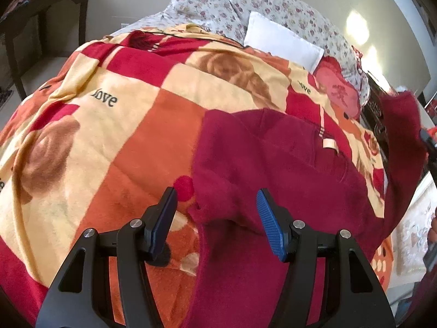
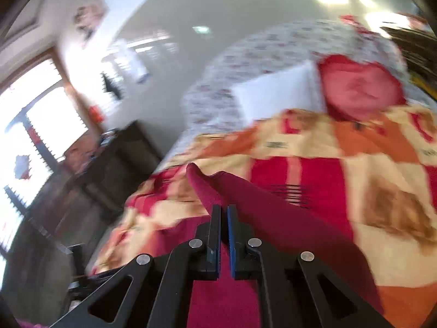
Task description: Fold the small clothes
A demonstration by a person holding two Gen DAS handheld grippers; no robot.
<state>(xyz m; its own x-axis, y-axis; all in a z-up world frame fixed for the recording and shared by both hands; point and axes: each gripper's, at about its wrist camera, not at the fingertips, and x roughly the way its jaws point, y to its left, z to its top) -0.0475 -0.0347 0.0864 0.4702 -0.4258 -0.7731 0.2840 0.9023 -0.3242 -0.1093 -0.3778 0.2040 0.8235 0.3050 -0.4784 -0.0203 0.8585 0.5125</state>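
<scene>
A dark red fleece garment lies on a checked red, orange and cream blanket on a bed. My left gripper is open just above the garment's near left corner, one finger on each side of a fold. My right gripper is shut on the dark red garment and holds part of it lifted off the blanket. In the left wrist view that lifted part hangs at the far right. The right wrist view is blurred.
A white pillow, a pink cushion and floral bedding lie at the head of the bed. A dark wooden table stands left of the bed. A window is on the left in the right wrist view.
</scene>
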